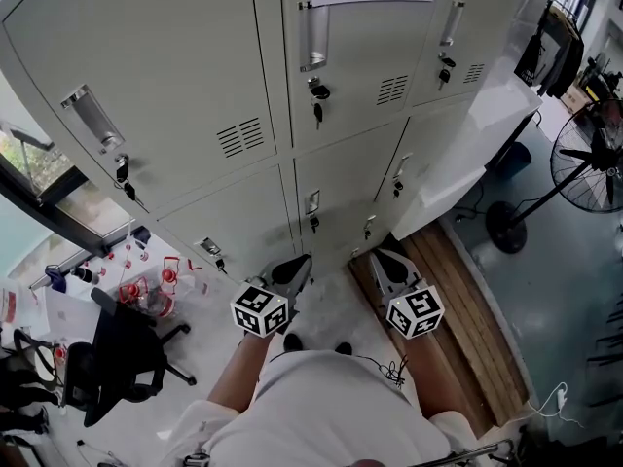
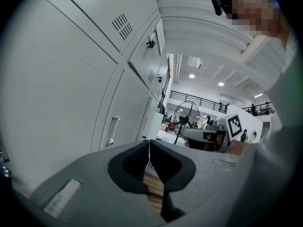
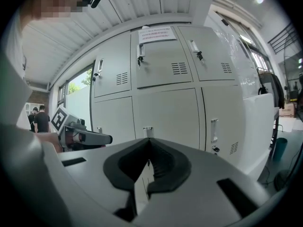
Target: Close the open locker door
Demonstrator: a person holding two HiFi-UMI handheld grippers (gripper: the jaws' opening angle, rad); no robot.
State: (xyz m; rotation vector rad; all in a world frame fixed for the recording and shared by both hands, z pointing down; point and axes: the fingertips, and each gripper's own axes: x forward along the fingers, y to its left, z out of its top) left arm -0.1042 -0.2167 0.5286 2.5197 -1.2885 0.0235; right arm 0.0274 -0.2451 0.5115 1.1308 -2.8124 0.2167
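While both sit pinched together and empty, likely for a blunt push, left gripper (image 1: 295, 267) and right gripper (image 1: 382, 263) face the lockers (image 1: 341, 86), open locker door (image 1: 467, 154) off the right gripper's right.

**Three cameras on one bank of lockers**

The head camera sits above the person and looks steeply down the front of the grey locker bank (image 1: 195, 115) to the floor. The left gripper (image 1: 297, 269) and right gripper (image 1: 382, 261) lie close beneath it, low at centre.

The left gripper's camera rides low beside the bank. It looks along the bank's front towards the floor fan (image 2: 187, 119) and the hall beyond, with the right gripper at its right.

The right gripper's camera faces the bank squarely from near. It takes in both tiers, with the open locker door (image 3: 259, 126) at the right edge.

All three views share the locker fronts. The head and left gripper views share the fan.
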